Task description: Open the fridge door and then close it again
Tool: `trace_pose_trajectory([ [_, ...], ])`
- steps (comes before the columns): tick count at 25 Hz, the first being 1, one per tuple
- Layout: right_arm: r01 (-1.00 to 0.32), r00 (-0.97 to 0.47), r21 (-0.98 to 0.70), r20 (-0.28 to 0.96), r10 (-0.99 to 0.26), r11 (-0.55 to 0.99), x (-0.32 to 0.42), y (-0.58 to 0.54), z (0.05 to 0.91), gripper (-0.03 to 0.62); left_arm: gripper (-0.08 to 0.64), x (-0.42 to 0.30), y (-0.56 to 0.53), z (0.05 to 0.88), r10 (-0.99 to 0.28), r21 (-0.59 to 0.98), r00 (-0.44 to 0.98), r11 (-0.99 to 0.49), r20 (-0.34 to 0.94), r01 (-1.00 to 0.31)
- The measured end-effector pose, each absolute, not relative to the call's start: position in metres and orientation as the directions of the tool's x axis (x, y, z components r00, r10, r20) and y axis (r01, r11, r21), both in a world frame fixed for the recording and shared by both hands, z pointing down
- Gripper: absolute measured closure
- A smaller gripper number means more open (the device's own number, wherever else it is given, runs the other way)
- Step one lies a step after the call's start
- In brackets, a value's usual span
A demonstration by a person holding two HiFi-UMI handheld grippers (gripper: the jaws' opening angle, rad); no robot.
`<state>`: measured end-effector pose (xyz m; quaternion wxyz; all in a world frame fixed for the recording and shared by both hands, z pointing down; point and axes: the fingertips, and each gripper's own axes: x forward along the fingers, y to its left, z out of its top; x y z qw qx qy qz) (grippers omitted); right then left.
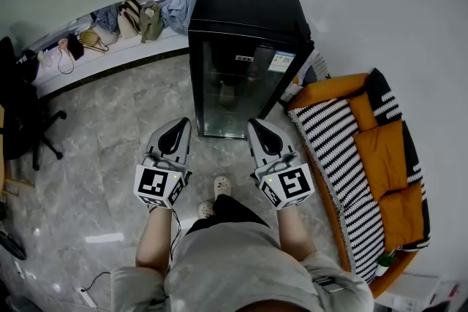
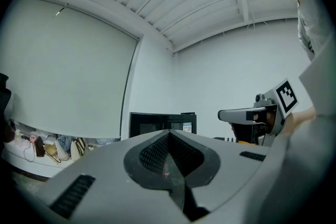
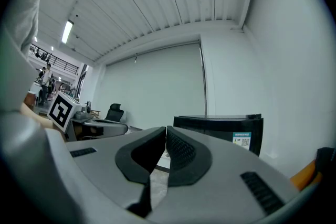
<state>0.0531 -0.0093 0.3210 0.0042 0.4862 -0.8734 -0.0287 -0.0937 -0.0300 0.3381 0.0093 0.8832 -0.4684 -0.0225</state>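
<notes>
The left gripper (image 2: 169, 132) has its two dark ribbed fingers (image 2: 152, 152) pressed together along their whole length, with nothing between them. The right gripper (image 3: 164, 128) also has its fingers (image 3: 181, 150) meeting at the tips, with only a thin slit behind them, and it holds nothing. Both grippers point level and side by side, slightly apart, each with its marker cube at the near end by the person's forearms.

Straight ahead of the fingertips, on the far side, stands the black fridge (image 1: 245, 11). Its glass door (image 1: 238, 88) is closed and faces the person. Neither gripper touches it: the left fingertips aim at the left part of the door and the right fingertips at the right part, where a small label sits high up.

Just right of the fridge is a sofa (image 1: 333, 139) with a black-and-white striped cover and orange cushions (image 1: 380, 150). To the far left a low ledge (image 1: 110, 47) carries bags, and a black office chair (image 1: 25, 124) stands at the left edge on the grey marble floor (image 1: 110, 150).
</notes>
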Motion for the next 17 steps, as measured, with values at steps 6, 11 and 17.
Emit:
trace_pose_trajectory([
  [6,-0.853,-0.520,0.065,-0.023,-0.854,0.518,0.052,-0.004,0.317,0.575,0.546,-0.096,-0.024,0.334,-0.826,0.035,0.563,-0.564,-0.035,-0.825],
  [11,-0.855,-0.517,0.070,-0.028,-0.855,0.515,0.048,0.001,0.316,0.575,0.546,-0.099,-0.019,0.335,-0.825,0.036,0.564,-0.566,-0.039,-0.824],
  [17,-0.854,-0.518,0.066,-0.028,-0.855,0.516,0.046,0.001,0.315,0.575,0.546,-0.101,-0.019,0.335,-0.825,0.045,0.564,-0.565,-0.039,-0.824],
])
